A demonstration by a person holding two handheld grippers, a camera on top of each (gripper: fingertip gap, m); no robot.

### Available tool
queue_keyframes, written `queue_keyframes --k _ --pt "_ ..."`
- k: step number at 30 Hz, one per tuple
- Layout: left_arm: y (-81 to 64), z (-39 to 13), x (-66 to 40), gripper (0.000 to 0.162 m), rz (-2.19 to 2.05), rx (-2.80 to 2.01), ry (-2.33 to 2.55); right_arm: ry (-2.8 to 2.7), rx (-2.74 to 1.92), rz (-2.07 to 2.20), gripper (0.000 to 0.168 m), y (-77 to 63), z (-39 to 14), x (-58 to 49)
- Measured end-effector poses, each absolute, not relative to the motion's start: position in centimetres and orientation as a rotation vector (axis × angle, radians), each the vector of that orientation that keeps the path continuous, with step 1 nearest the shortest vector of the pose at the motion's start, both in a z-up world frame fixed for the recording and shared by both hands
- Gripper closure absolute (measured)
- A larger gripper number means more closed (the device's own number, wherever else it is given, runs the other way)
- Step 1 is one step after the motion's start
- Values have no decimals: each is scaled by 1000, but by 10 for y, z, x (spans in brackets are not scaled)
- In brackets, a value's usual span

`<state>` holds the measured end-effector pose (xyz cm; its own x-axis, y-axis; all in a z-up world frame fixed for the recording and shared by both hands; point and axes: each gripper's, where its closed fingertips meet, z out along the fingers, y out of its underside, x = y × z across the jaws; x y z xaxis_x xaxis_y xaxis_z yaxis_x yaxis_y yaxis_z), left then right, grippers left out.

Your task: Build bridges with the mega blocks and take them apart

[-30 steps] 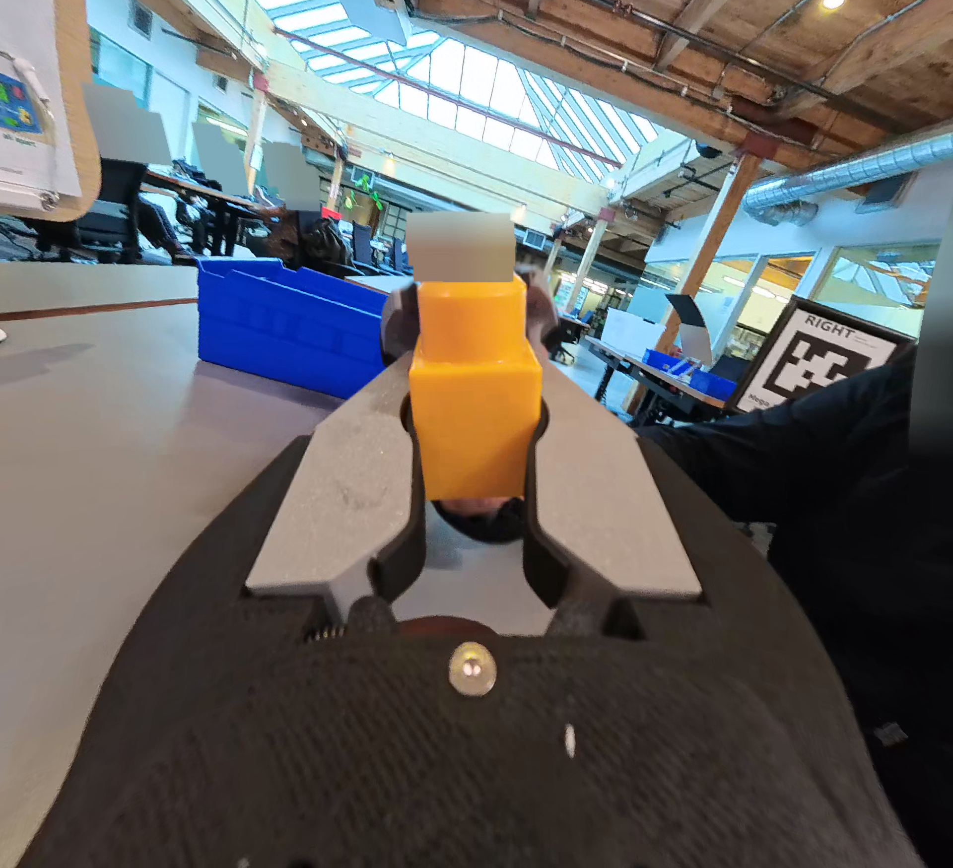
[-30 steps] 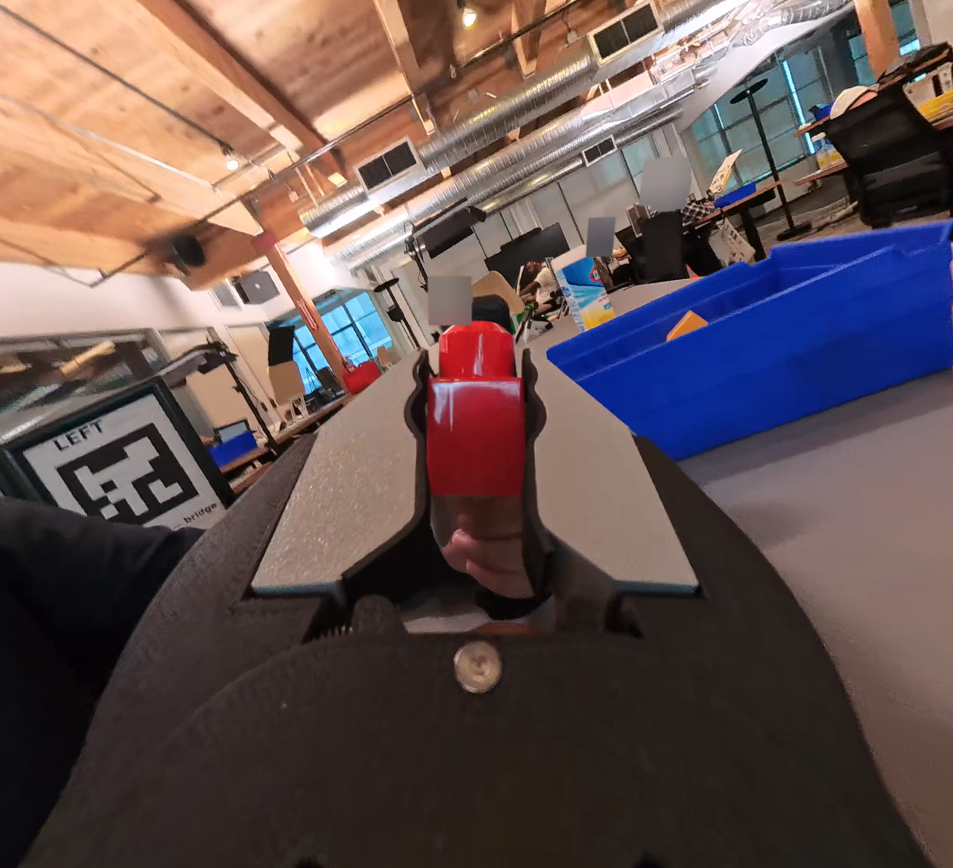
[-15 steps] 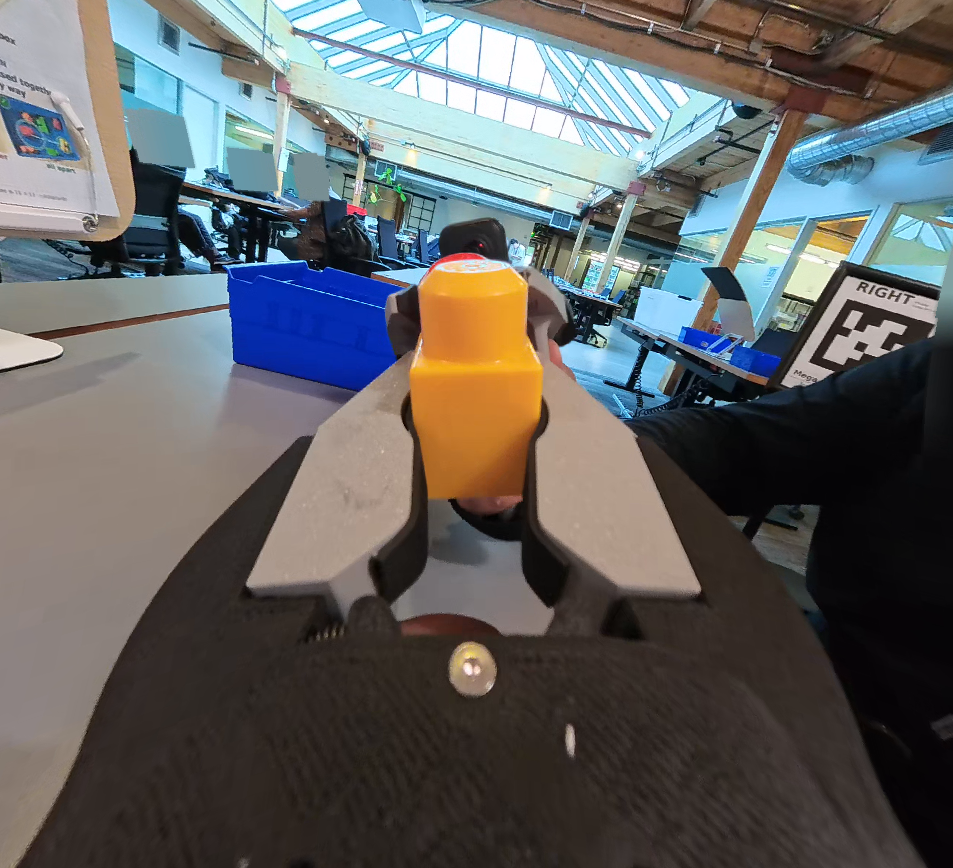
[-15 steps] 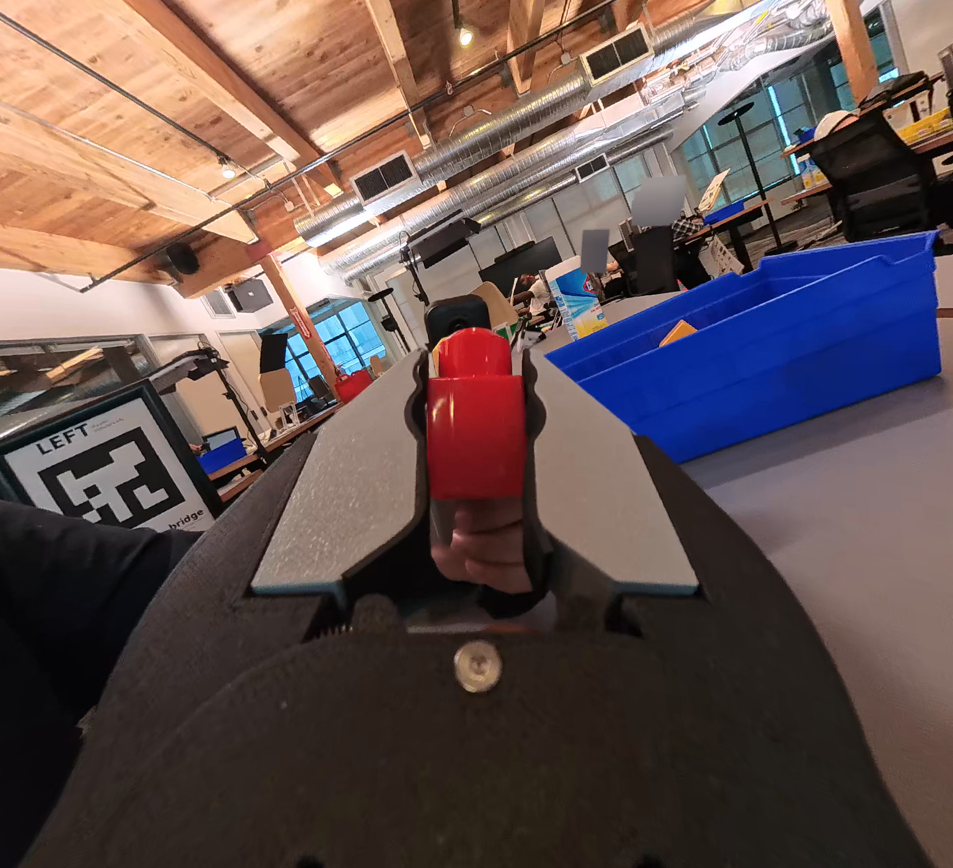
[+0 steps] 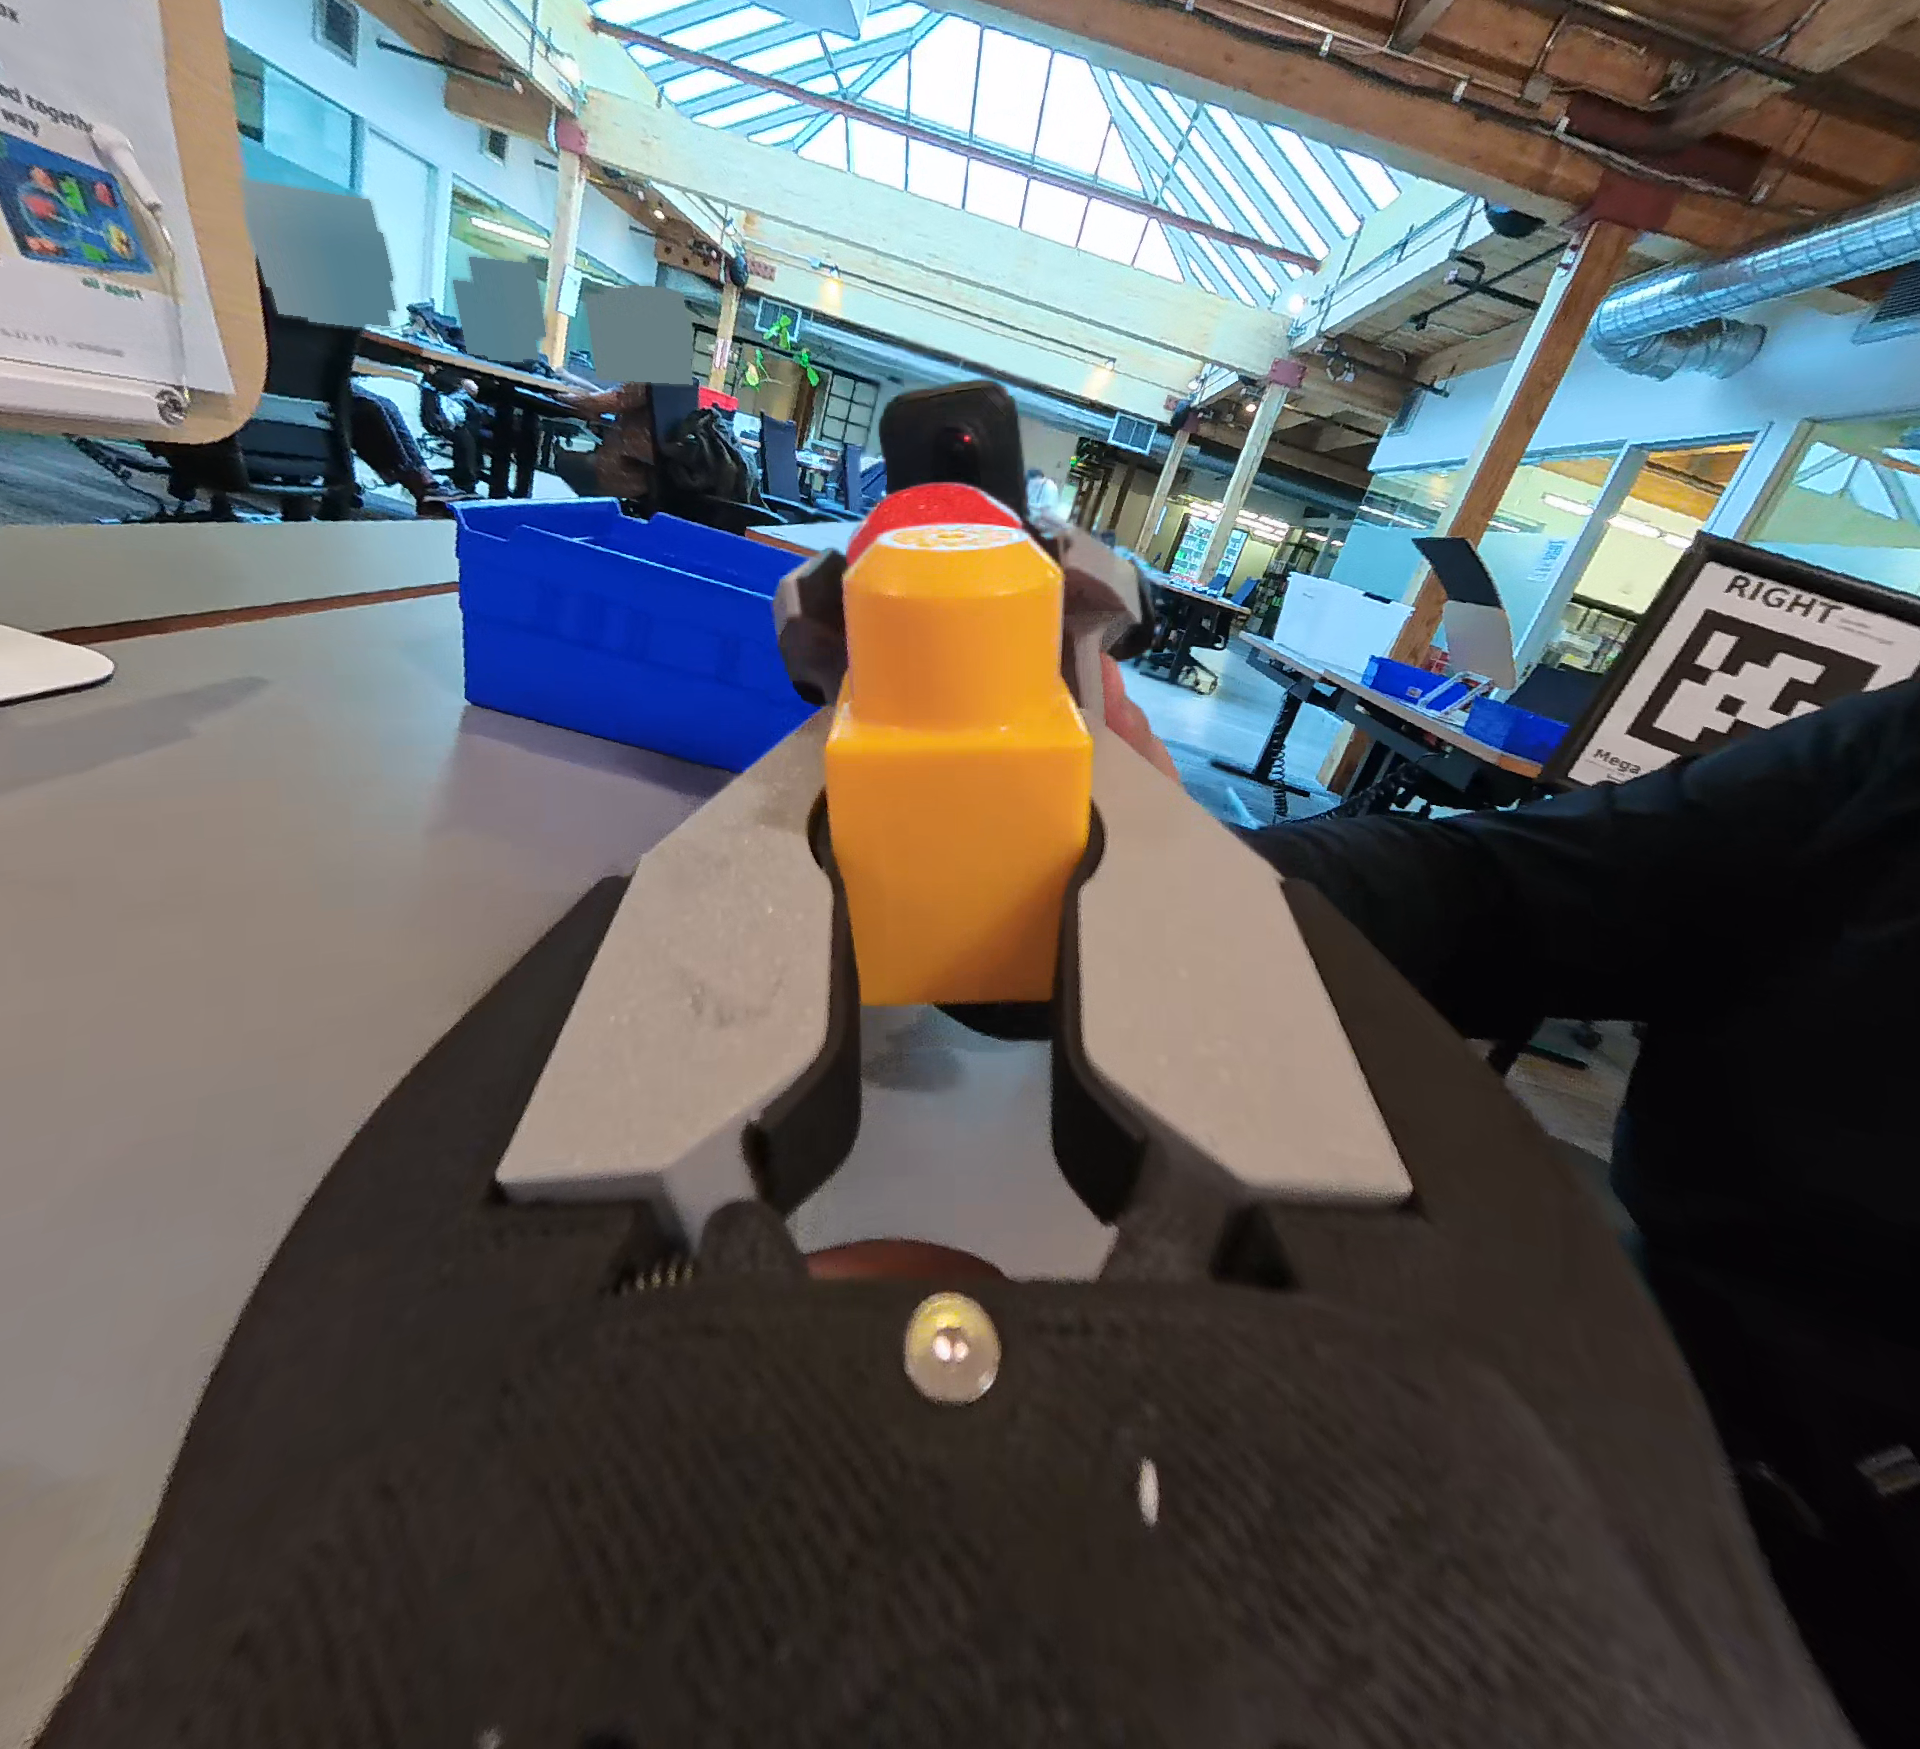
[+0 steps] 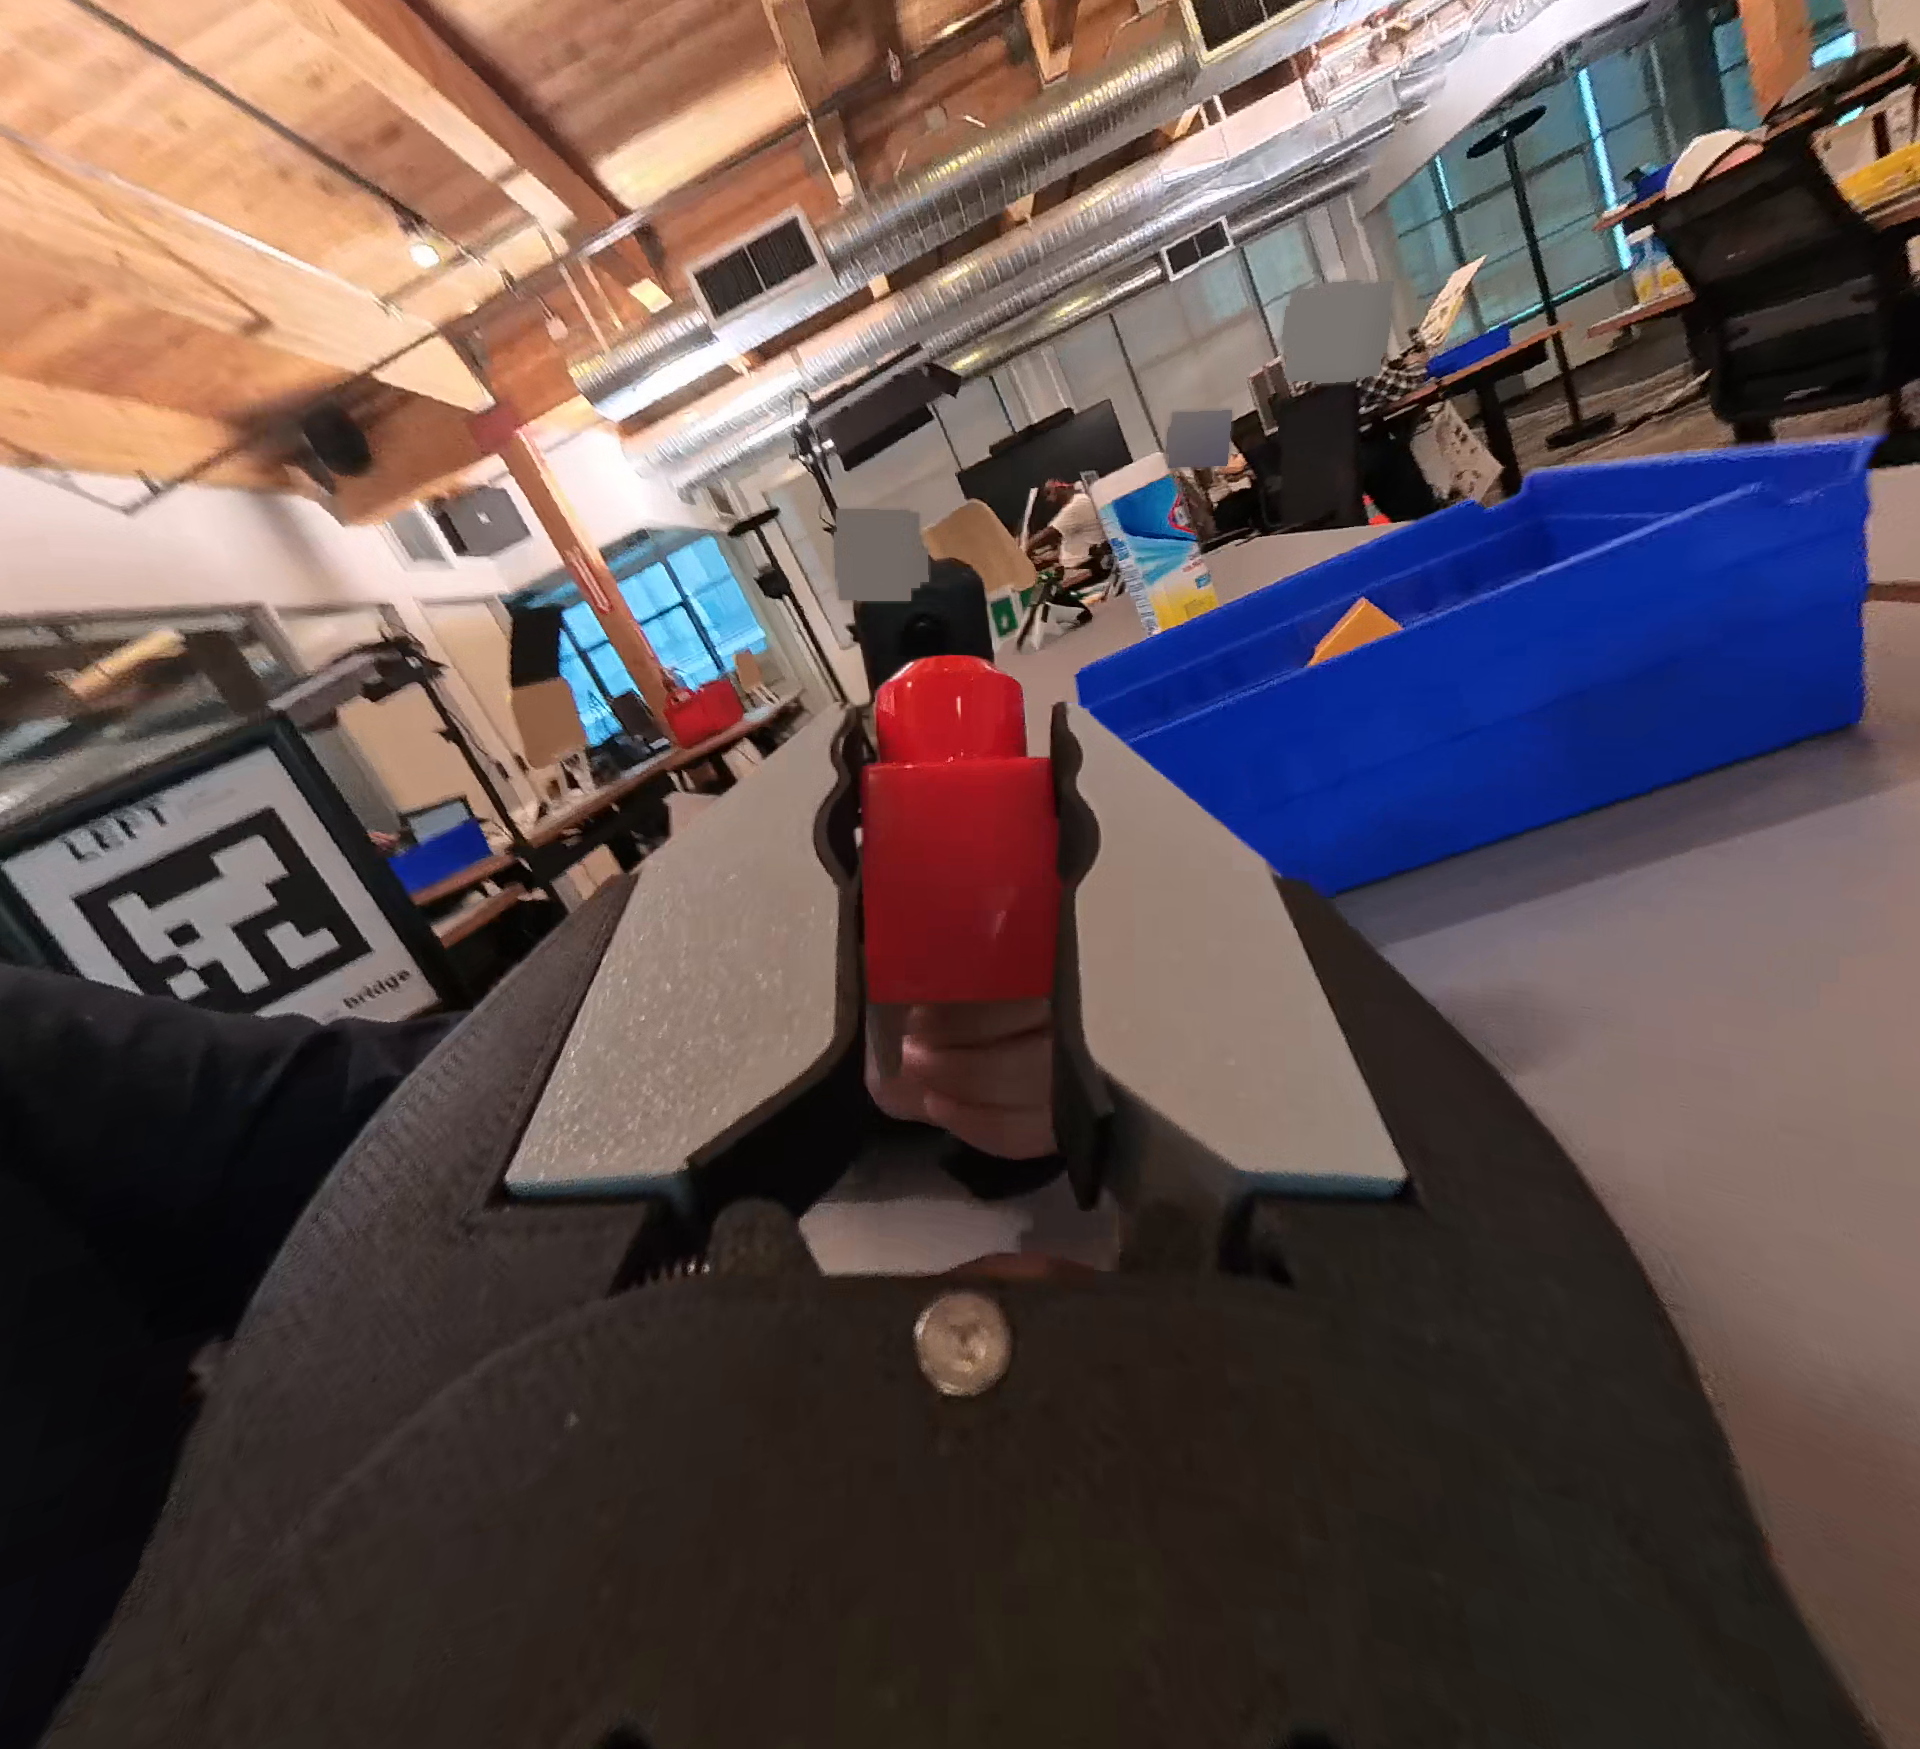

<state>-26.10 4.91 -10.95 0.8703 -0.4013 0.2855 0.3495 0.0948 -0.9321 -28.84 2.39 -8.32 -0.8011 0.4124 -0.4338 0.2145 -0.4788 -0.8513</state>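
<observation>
The left claw (image 5: 958, 826) grips an orange block (image 5: 956, 826), stud forward. The right claw (image 6: 958, 852) grips a red block (image 6: 958, 868) the same way. The two claws face each other above the grey table (image 5: 260, 868), studs close together. A blue bin (image 6: 1507, 691) sits beyond, holding another orange block (image 6: 1356, 629).

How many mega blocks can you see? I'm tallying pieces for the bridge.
3: an orange block in the left claw, a red block in the right claw, an orange one in the blue bin. More may be hidden there.
</observation>
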Motion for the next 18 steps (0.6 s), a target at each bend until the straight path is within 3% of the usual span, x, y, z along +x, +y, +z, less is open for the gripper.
queue_keyframes --k 18 --pt "56 -122 -270 126 -412 -1438 -6 -1421 -972 2414 135 32 -95 -296"
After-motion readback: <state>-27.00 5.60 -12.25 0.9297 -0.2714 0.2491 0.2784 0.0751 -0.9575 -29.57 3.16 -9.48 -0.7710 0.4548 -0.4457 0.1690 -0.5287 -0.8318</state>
